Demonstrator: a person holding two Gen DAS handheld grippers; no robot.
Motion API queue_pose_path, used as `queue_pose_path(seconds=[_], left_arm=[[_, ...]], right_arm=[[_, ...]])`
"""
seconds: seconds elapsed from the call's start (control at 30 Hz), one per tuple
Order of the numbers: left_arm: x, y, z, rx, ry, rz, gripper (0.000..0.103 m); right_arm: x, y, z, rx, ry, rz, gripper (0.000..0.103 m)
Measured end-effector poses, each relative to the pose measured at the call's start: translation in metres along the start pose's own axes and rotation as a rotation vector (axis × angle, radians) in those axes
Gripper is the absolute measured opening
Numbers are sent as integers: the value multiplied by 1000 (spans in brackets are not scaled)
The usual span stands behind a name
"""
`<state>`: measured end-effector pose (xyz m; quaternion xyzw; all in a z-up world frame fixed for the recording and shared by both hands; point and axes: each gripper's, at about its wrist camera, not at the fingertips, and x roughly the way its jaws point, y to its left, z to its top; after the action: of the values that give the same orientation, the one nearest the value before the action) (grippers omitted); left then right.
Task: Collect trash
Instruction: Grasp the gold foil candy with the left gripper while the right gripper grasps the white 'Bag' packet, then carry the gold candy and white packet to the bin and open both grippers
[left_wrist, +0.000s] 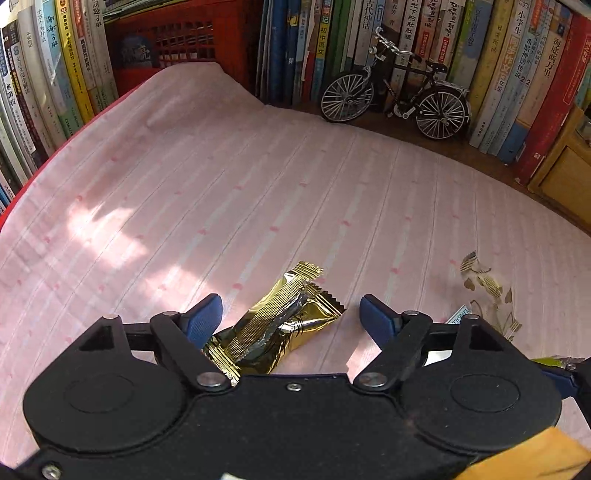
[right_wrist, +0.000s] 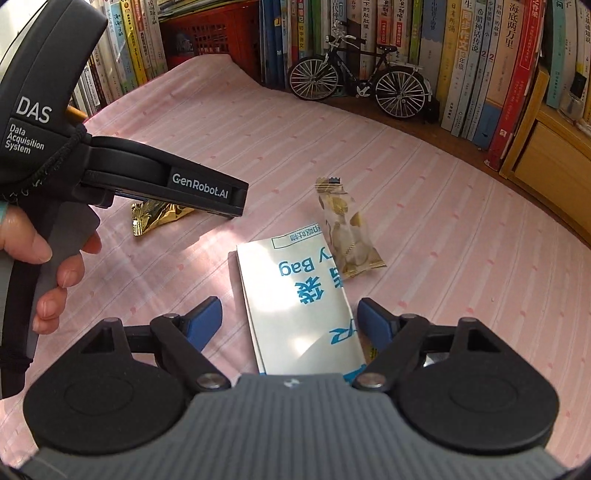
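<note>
A crumpled gold foil wrapper (left_wrist: 280, 325) lies on the pink striped cloth (left_wrist: 221, 184) between the blue pads of my left gripper (left_wrist: 291, 306). The jaws are open and the pads do not press it; it sits nearer the left pad. My right gripper (right_wrist: 290, 302) is open over a flat white bag with blue print (right_wrist: 295, 295), which lies between its fingers. A clear wrapper with gold print (right_wrist: 347, 229) rests just beyond the bag and shows at the right in the left wrist view (left_wrist: 484, 284). The gold wrapper (right_wrist: 159, 216) peeks out under the left tool's black body (right_wrist: 166, 173), held by a hand.
Rows of upright books (left_wrist: 517, 74) line the back and left. A model bicycle (left_wrist: 395, 92) stands before them, a red crate (left_wrist: 177, 40) at the back left, and a wooden cabinet (left_wrist: 565, 173) at the right. Bare pink cloth stretches left and beyond.
</note>
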<state>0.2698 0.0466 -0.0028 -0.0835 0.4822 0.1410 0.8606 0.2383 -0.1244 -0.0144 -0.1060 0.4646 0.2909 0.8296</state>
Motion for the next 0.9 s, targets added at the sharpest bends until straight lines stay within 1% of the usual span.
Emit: queue_pose_path(seconds=[0.07,0.13,0.17,0.27,0.33,0.37,0.4,0.43,0.47,0.5,0.53,0.57,0.6,0.63,0.8,0.9], left_arm=[[0,-3,-1,12,-8,-9,76],[-1,-5,-1,22,-17,-16,69],[-2,-6,0,27,-23,-19,61],[-5,-9,0,40,-29,-21,45],[-7,-10,0,46,-31,-35,41],[-8,-11,0,49,-32,-38,39],[-10,-12,-1,57,-33,-39,36],[-12,-13,-1,66,-35,-38,34],[-14,-14,-2,75,-40,-37,31],[-18,-15,-2,83,-45,-38,31],[-22,-16,-2,83,-49,-42,30],[-26,-16,-2,81,-51,-45,18],[-31,-16,-1,76,-47,-48,14],[-35,-15,-1,64,-46,-48,14],[-67,-11,-7,37,-66,-49,14],[-93,-6,-15,5,-82,-70,14]], right_arm=[[1,2,-1,-10,-4,0,91],[1,4,-2,-24,-7,-5,91],[1,4,-2,-27,-10,-7,91],[1,5,-3,-33,-15,-10,91],[2,6,-4,-40,-17,-12,90],[2,7,-4,-44,-18,-11,87],[2,8,-5,-46,-20,-11,85],[1,8,-5,-45,-24,-17,77],[-2,8,-5,-45,-35,-33,60],[-5,7,-4,-44,-43,-32,56],[-8,4,-3,-23,-44,0,46],[-11,1,-3,0,-45,34,35],[-15,0,-3,13,-49,44,34],[-18,0,-3,14,-53,38,32],[-41,-1,-7,54,-74,45,31],[-62,-1,-11,77,-92,39,31]])
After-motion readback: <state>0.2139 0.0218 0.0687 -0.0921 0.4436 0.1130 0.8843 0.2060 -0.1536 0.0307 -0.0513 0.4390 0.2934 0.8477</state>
